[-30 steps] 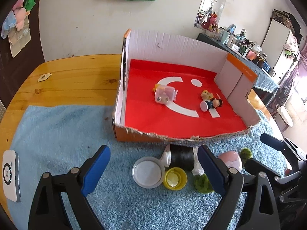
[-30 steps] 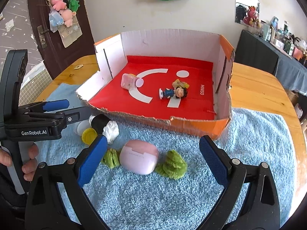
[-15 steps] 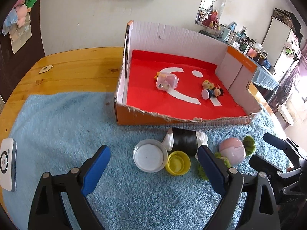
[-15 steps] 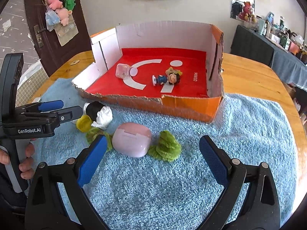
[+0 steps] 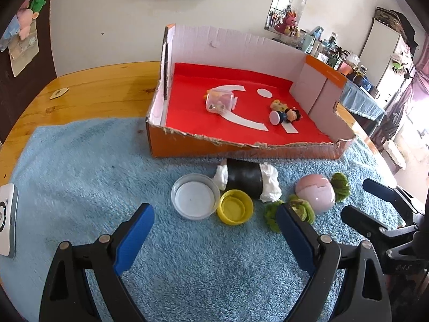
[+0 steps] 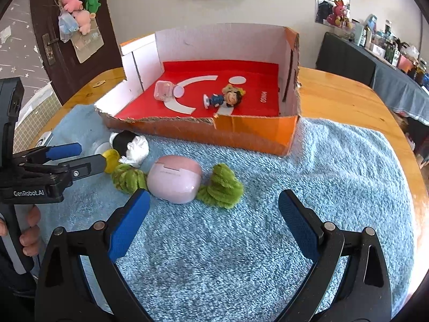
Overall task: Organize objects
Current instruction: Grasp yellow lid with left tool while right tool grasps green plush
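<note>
My left gripper [image 5: 214, 230]: jaws spread wide, blue pads holding nothing, hovering over the near part of the blue fluffy towel [image 5: 80, 177].
My right gripper [image 6: 211, 220]: jaws also spread wide and empty, above the towel, nearer than the pink case.
Between my left pads, farther out: a round white plastic lid [image 5: 195, 199] lying flat, touching a smaller yellow bottle cap [image 5: 235, 210] on its right.
Behind the caps: a black roll stuffed with white tissue [image 5: 245, 182], lying on its side just in front of the box.
Right of the roll: a pink egg-shaped earbud case [image 6: 174, 178], closed, with one green plush clump [image 6: 221, 186] touching its right side and another on its left.
Box: an orange cardboard box with a red floor and white inner walls [image 5: 241, 149], torn low at the near edge, standing at the far side of the towel.
Inside the box: a clear small plastic container [image 5: 220, 101] on its side toward the left, and a small toy figure with dark hair [image 6: 224, 99] lying down toward the right, well apart from it.
Far left edge: a white flat device [image 5: 6, 228] on the towel.
Underneath: a round wooden table [image 5: 88, 88].
</note>
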Demonstrator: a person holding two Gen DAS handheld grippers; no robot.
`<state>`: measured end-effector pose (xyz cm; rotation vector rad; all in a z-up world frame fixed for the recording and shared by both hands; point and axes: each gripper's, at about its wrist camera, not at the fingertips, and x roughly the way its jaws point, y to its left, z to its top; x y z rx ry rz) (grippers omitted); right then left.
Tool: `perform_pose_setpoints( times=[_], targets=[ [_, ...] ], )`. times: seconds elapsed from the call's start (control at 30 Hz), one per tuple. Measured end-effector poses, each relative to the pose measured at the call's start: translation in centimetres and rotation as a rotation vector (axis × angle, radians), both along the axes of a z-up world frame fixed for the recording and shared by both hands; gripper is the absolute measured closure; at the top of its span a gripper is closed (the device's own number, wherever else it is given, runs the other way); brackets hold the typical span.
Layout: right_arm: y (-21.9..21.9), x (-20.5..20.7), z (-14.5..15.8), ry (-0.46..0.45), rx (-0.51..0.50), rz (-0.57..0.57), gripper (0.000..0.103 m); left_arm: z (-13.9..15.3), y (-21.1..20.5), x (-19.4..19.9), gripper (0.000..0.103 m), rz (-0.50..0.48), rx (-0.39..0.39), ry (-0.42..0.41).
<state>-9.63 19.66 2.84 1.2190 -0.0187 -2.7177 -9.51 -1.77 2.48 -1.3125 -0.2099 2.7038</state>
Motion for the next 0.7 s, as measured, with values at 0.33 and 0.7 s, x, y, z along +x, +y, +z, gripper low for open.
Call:
perform_pose_setpoints(
  times=[0.33, 0.7],
  targets=[
    [0.2, -0.2, -0.8, -0.019, -0.004, -0.002, 0.005, -0.2, -2.3, 0.7, 0.009, 0.034, -0.009, -0.003],
    [0.5, -0.4, -1.1, -0.020, -0.024, 0.000, 0.024, -1.2, 1.5, 1.2, 0.032, -0.105, 0.011, -0.016]
  ],
)
